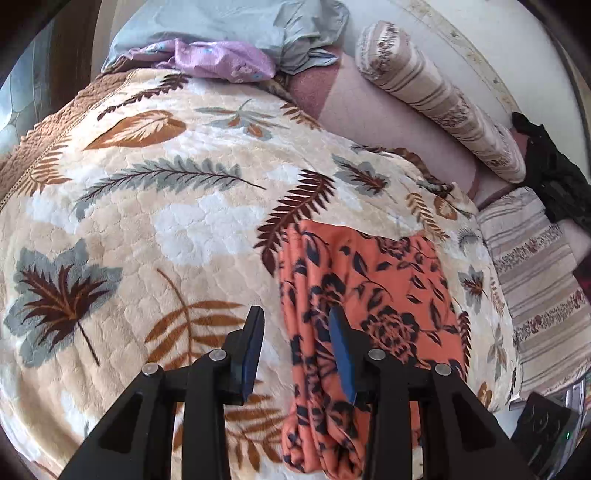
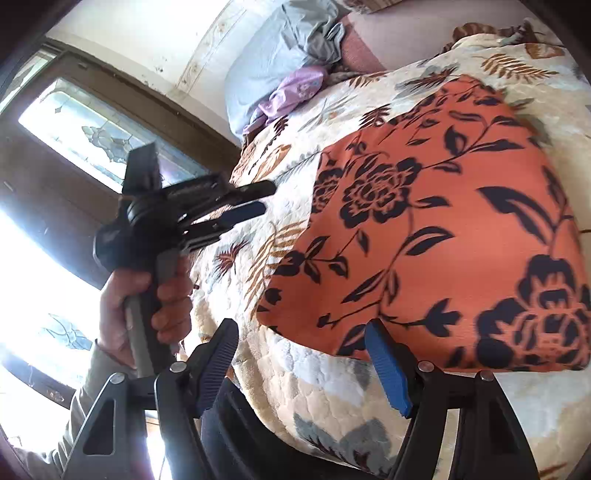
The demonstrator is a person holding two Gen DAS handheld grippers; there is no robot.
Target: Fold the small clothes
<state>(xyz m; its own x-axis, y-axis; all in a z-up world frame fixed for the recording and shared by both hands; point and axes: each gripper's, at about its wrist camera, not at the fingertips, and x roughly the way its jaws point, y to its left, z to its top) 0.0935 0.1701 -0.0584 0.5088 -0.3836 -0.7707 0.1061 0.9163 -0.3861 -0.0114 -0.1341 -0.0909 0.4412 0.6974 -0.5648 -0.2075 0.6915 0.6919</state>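
Note:
An orange garment with a black flower print [image 1: 365,295] lies folded on a leaf-patterned blanket [image 1: 147,206]. In the right wrist view it fills the right half [image 2: 443,229]. My left gripper [image 1: 297,317] is open and empty, hovering over the garment's left edge; it also shows in the right wrist view [image 2: 264,199], held in a hand to the left of the garment. My right gripper [image 2: 301,339] is open and empty at the garment's near edge, its blue pad [image 2: 388,365] close to the cloth.
A grey-blue cloth [image 1: 236,26] and a lilac cloth [image 1: 218,59] lie at the bed's far end. A striped bolster [image 1: 436,96] and a striped pillow [image 1: 539,280] lie at the right. A window [image 2: 96,133] is left of the bed.

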